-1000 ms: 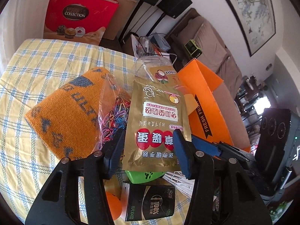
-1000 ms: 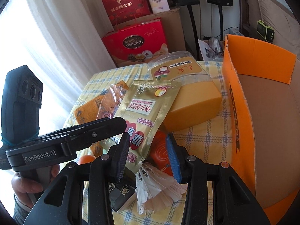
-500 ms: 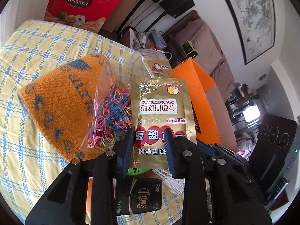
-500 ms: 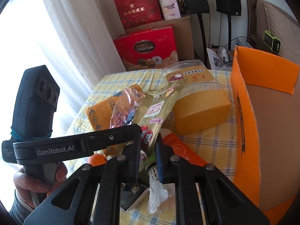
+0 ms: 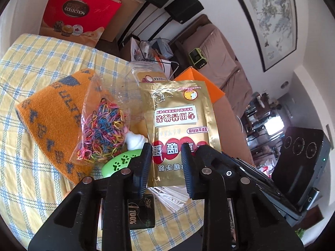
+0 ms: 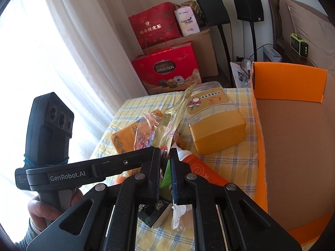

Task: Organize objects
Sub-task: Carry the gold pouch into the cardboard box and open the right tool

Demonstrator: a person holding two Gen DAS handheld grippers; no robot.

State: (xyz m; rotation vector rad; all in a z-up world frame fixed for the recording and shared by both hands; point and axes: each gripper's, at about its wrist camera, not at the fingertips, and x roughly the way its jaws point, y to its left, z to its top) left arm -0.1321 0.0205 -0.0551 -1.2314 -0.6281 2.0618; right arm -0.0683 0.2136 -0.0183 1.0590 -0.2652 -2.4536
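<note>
Pouch, the gold foil one, hangs between my two grippers above the checked table, lifted clear of the clutter. My left gripper is clamped on its lower edge, both pads pressing the foil flat. My right gripper is nearly fully closed, pinching the same pouch edge-on from the other side; in the right view the foil stands up thin between the fingers.

My worry is the double grip. Both tongs bite the same end of a slick foil bag, so if my hands drift apart or twist against each other, the foil could tear or slide out of one pinch. Whichever side lets go first, the pouch may swing and flop.

Beneath it lie the bag of bands, the green disc, a shuttlecock and a small black packet. The band bag sits just beside the pouch, and I cannot tell whether it touches; if it clings, it could be dragged off the orange towel and spill.

I judge the orange box on my right to be the destination. Its near wall stands high, so a low carry could catch the dangling pouch on the rim. The jar lies near that path too and could get knocked.
</note>
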